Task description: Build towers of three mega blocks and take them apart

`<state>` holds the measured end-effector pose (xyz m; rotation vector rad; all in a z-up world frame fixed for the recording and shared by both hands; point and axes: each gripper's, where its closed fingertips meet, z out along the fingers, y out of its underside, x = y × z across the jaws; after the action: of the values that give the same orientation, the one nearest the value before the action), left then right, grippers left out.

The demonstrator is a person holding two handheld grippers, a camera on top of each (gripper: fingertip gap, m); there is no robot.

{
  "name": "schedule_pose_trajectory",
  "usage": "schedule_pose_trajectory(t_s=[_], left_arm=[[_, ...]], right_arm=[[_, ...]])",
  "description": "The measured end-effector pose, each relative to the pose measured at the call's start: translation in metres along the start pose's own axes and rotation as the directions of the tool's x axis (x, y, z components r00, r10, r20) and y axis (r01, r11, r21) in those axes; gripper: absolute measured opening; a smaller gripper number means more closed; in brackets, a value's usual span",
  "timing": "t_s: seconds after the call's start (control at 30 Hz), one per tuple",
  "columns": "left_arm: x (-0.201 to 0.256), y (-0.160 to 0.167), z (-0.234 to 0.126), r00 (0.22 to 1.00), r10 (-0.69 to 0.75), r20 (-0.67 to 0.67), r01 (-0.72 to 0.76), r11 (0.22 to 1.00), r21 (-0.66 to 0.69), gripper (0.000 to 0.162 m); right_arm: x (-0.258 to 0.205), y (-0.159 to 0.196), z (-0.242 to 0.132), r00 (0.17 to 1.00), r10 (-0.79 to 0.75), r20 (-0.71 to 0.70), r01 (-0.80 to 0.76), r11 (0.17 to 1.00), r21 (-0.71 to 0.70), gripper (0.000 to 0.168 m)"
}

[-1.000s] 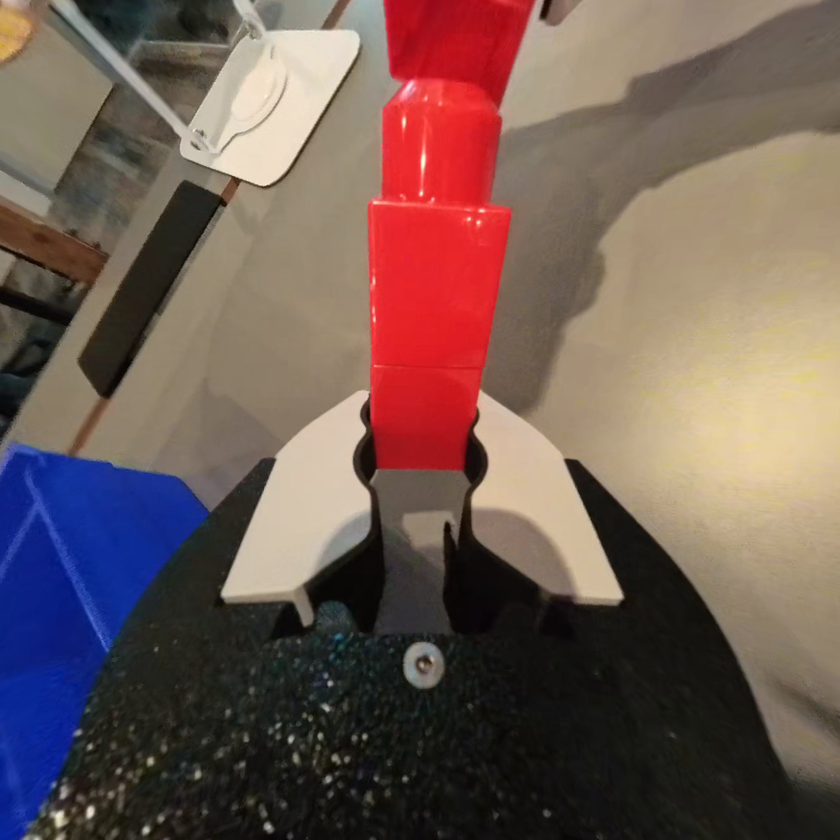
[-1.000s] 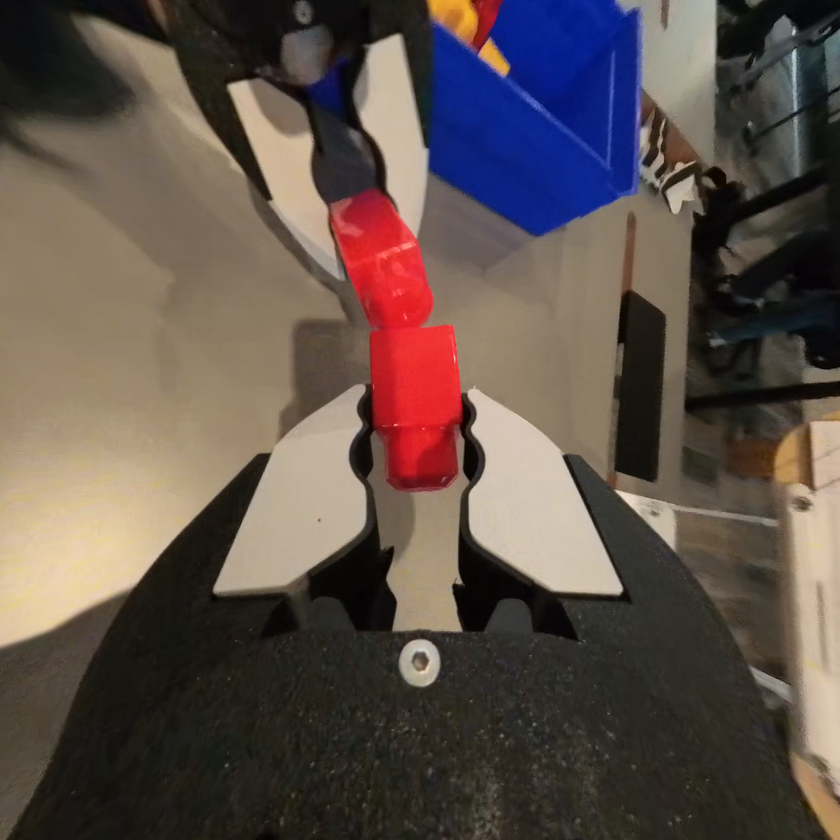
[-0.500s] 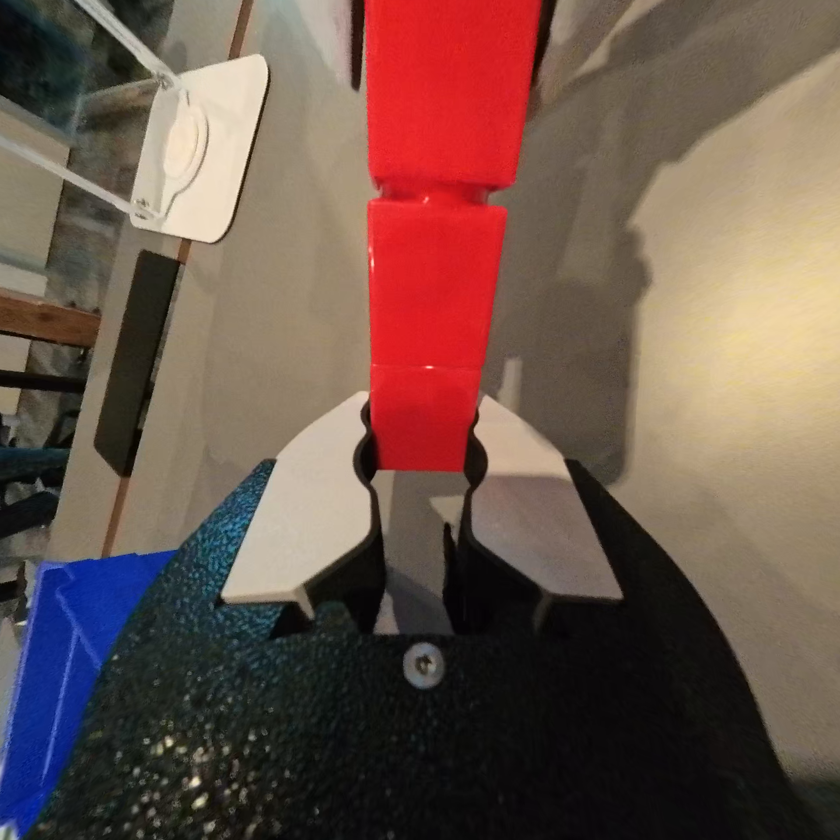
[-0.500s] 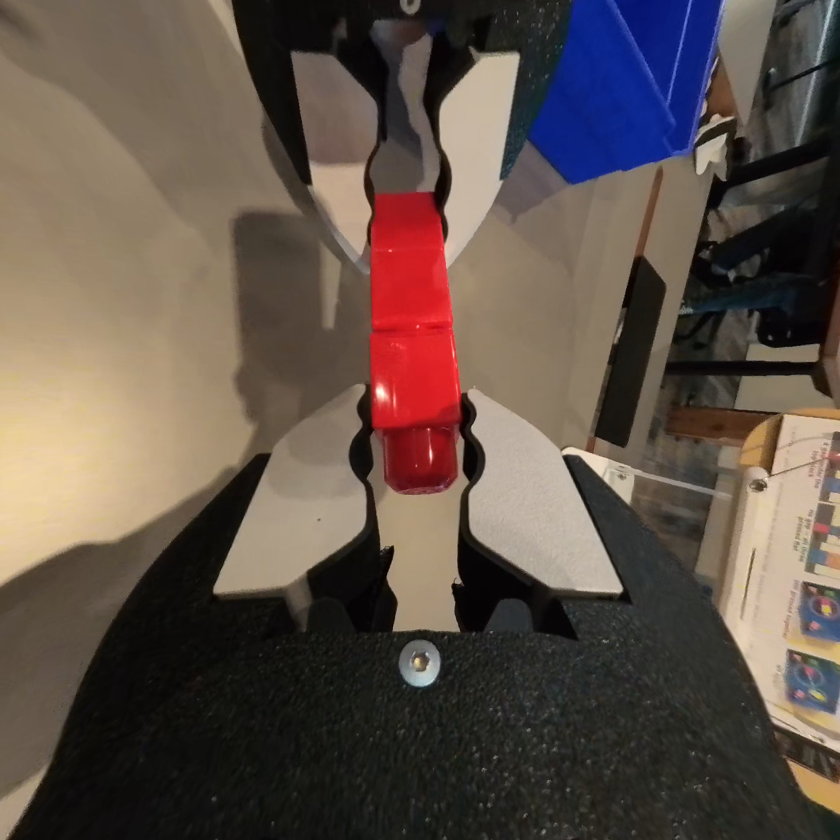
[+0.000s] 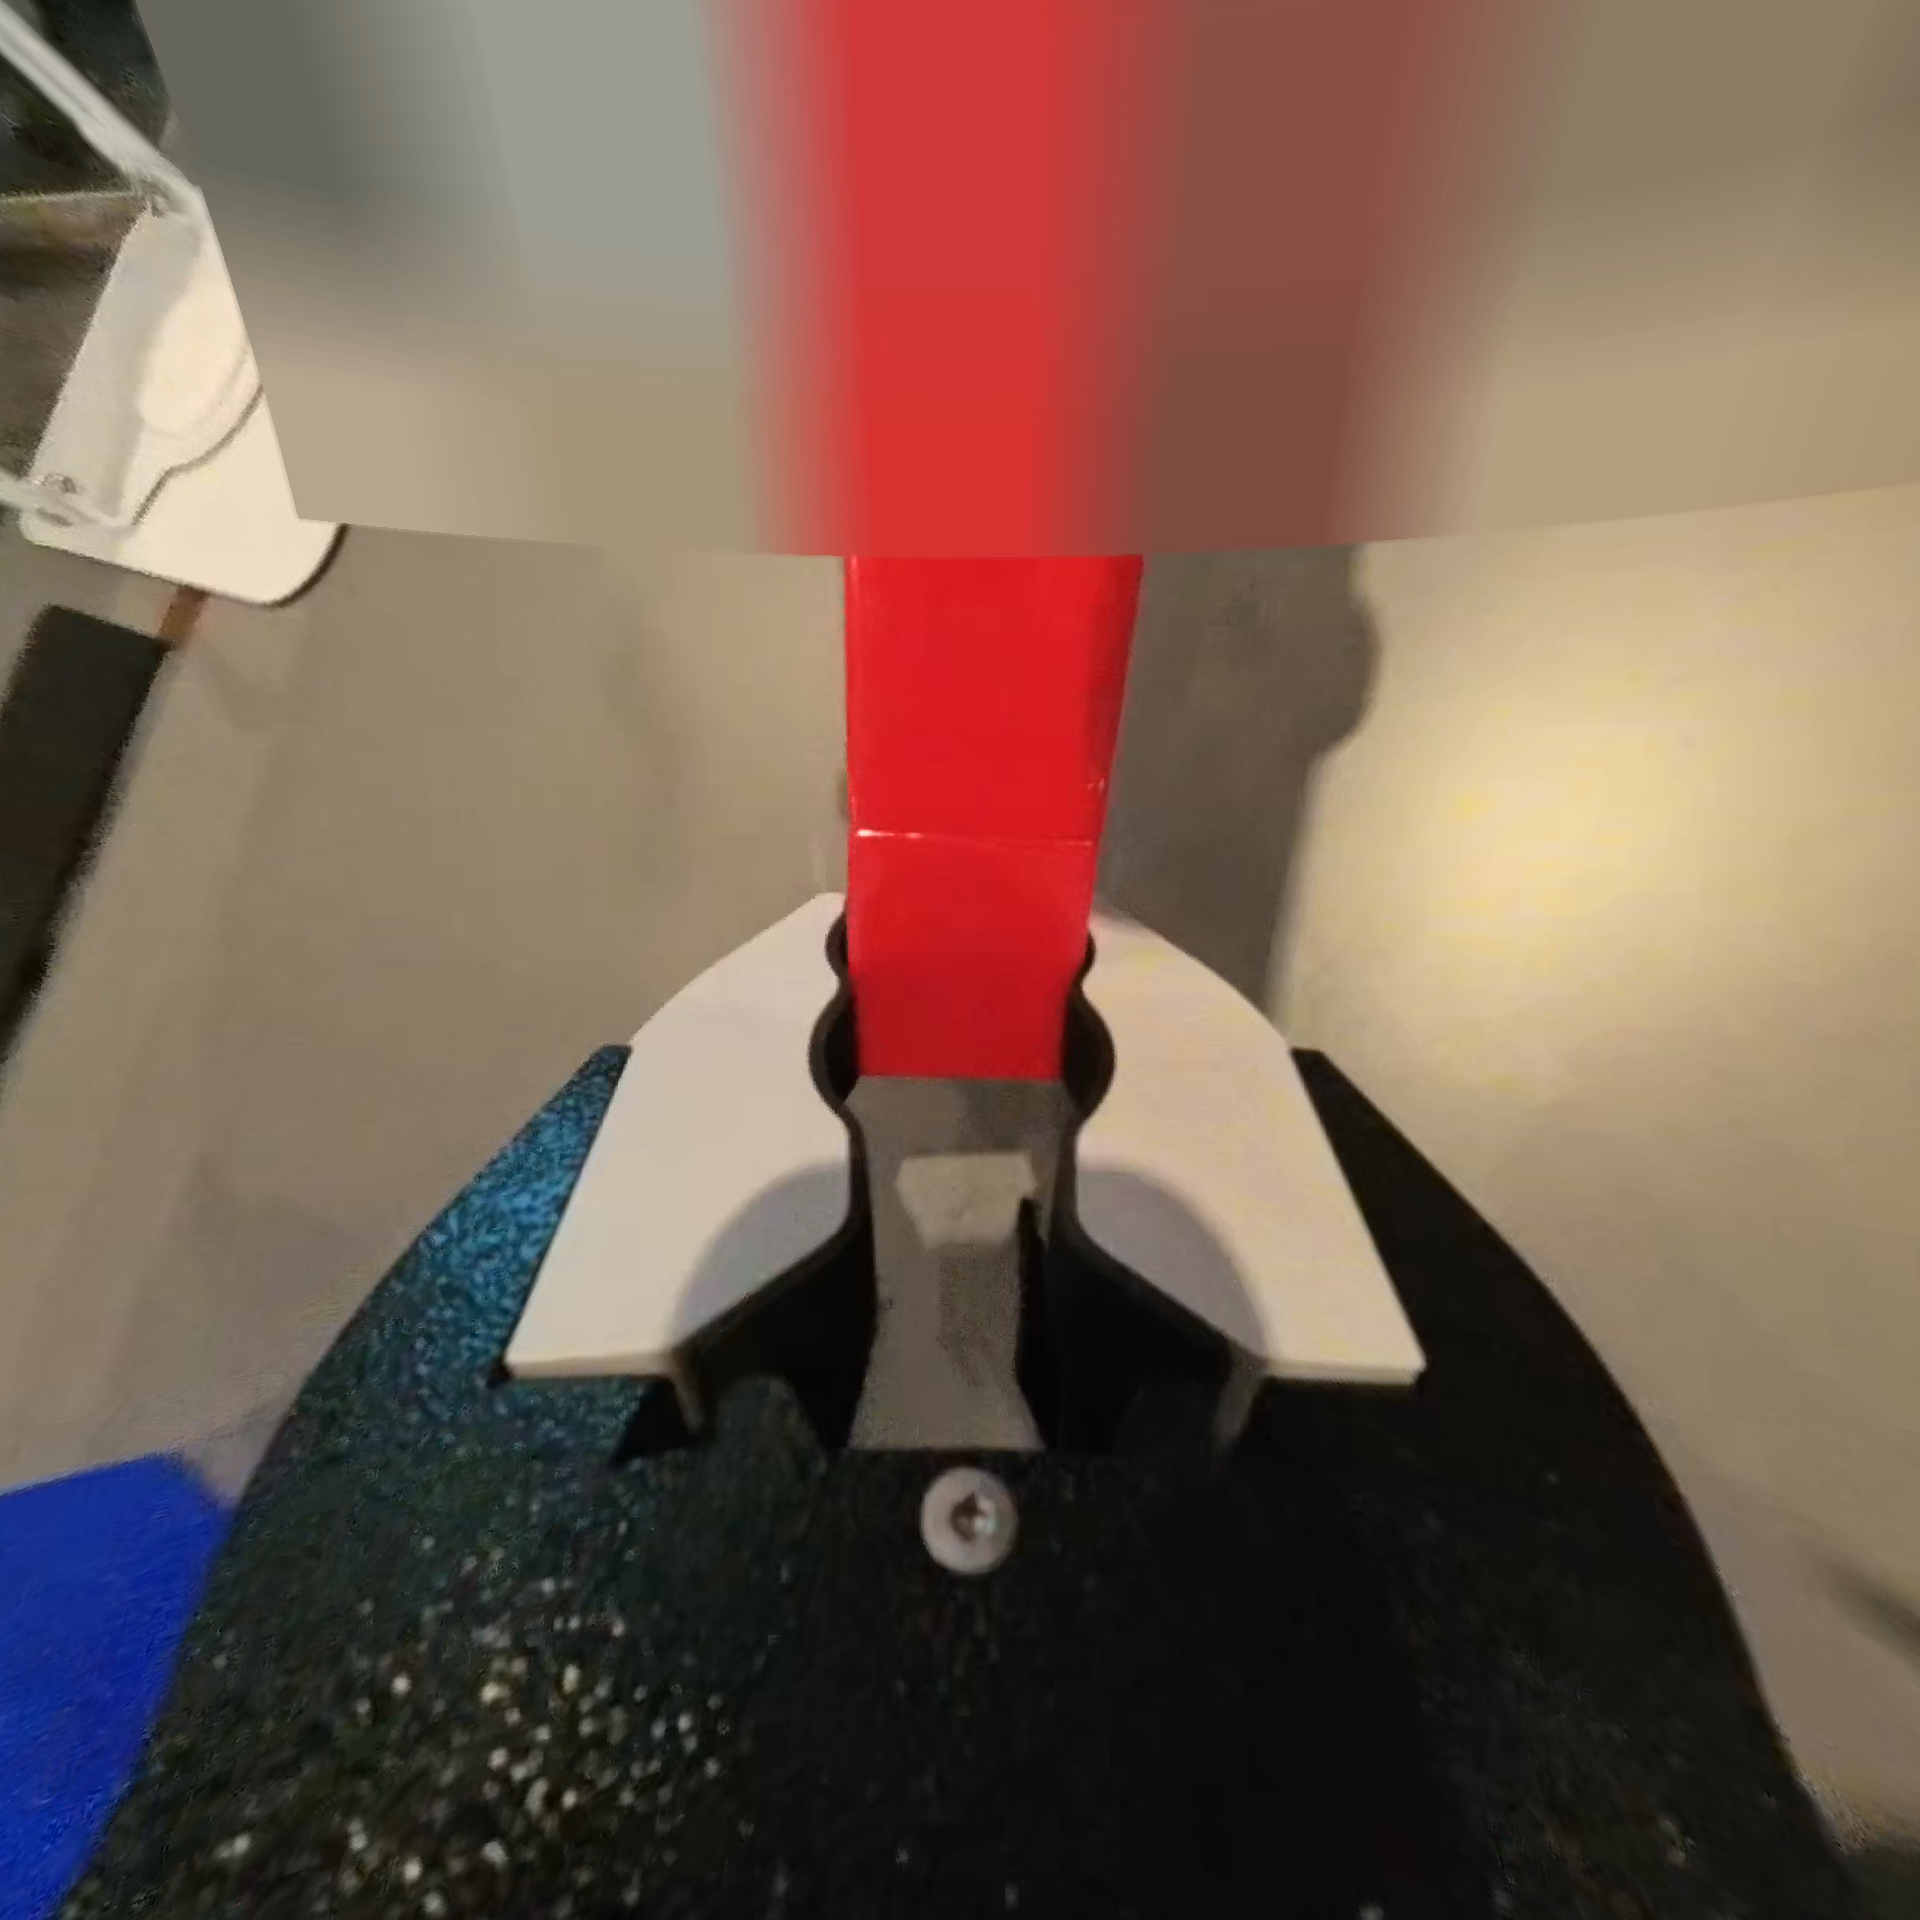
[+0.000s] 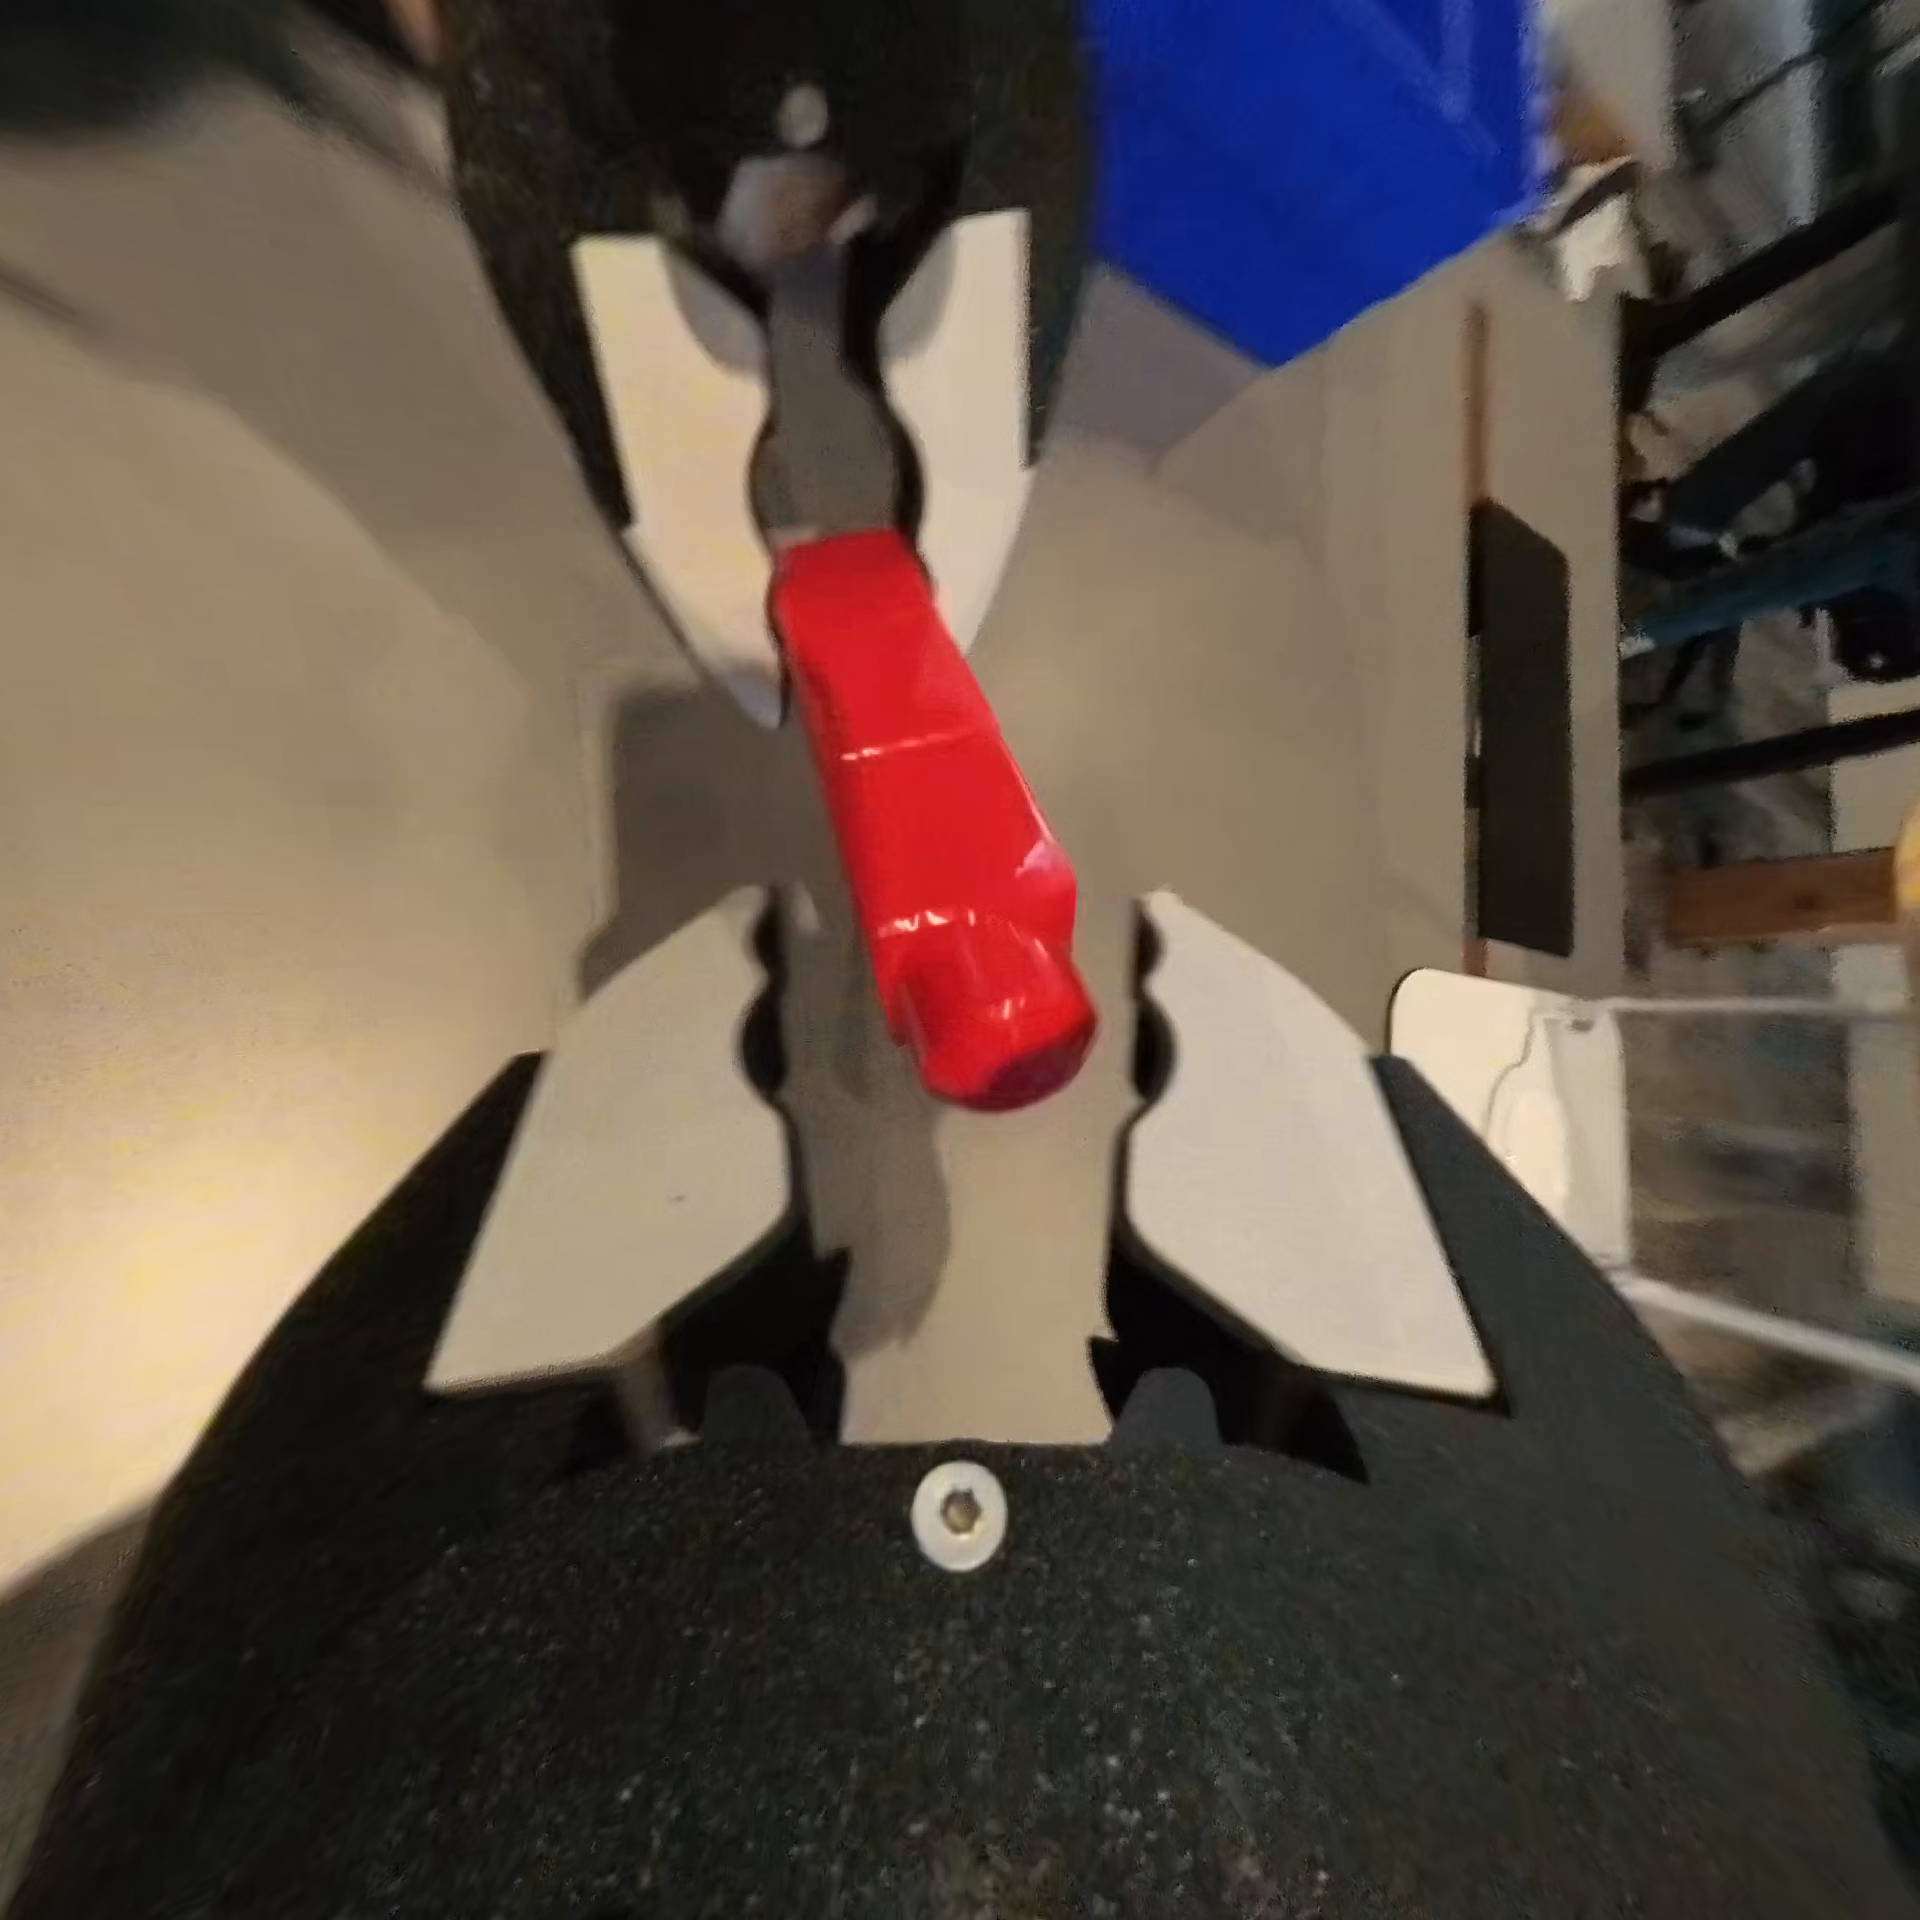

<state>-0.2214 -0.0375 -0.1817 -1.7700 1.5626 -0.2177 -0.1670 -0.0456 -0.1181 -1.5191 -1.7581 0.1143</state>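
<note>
A tower of three red mega blocks [image 5: 977,790] sticks straight out of my left gripper [image 5: 966,935], which is shut on the tower's near end; a blurred patch hides the tower's far part. In the right wrist view the same red tower [image 6: 914,810] points toward the camera, its stud end lying between my right gripper's [image 6: 956,914] fingers without touching them. The right gripper is open and empty. The left gripper [image 6: 831,603] shows opposite it, holding the tower's far end.
A blue bin [image 6: 1278,156] stands behind the left gripper and shows at the lower left of the left wrist view [image 5: 94,1662]. A white plate-like stand [image 5: 177,416] and a black strip [image 6: 1522,727] lie near the beige table's [image 5: 1558,831] edge.
My right gripper opened and let go of the third red block, now joined to the tower. The tower, held by the left gripper alone, has tilted slightly in the right wrist view.
</note>
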Motion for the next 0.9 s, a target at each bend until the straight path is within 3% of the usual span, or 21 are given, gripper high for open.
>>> schedule_pose_trajectory(t_s=[0.03,0.07,0.17,0.27,0.4,0.7,0.73,0.8,0.9], left_arm=[[0.003,-0.010,-0.001,0.997,-0.052,-0.049,0.056,0.995,0.086,0.036],[0.008,-0.024,-0.005,0.987,-0.095,-0.129,0.119,0.974,0.195,0.036],[0.021,-0.063,-0.023,0.921,-0.139,-0.365,0.300,0.850,0.434,0.036],[0.027,-0.084,-0.026,0.902,-0.106,-0.419,0.327,0.801,0.501,0.036],[0.044,-0.095,-0.012,0.917,-0.035,-0.398,0.243,0.840,0.485,0.036],[0.062,-0.129,0.009,0.914,0.043,-0.404,0.170,0.862,0.478,0.039],[0.064,-0.136,0.010,0.905,0.040,-0.423,0.185,0.859,0.478,0.053],[0.061,-0.147,0.013,0.901,0.009,-0.433,0.222,0.849,0.479,0.100],[0.058,-0.158,0.010,0.905,0.010,-0.425,0.249,0.799,0.548,0.106]], right_arm=[[0.005,-0.003,-0.005,0.995,0.100,0.001,-0.100,0.992,0.081,0.085],[0.006,-0.008,-0.010,0.979,0.202,0.042,-0.206,0.963,0.175,0.089],[0.007,-0.030,-0.030,0.916,0.360,0.177,-0.402,0.824,0.400,0.079],[0.007,-0.046,-0.047,0.892,0.395,0.220,-0.451,0.733,0.510,0.067],[0.001,-0.048,-0.062,0.886,0.403,0.230,-0.461,0.707,0.537,0.049],[-0.012,-0.010,-0.099,0.904,0.388,0.177,-0.426,0.804,0.414,0.045],[-0.007,-0.002,-0.109,0.917,0.375,0.134,-0.397,0.828,0.397,0.045],[0.011,0.019,-0.142,0.933,0.358,0.044,-0.349,0.863,0.366,0.045],[0.054,0.079,-0.207,0.913,0.398,-0.087,-0.358,0.886,0.294,0.045]])
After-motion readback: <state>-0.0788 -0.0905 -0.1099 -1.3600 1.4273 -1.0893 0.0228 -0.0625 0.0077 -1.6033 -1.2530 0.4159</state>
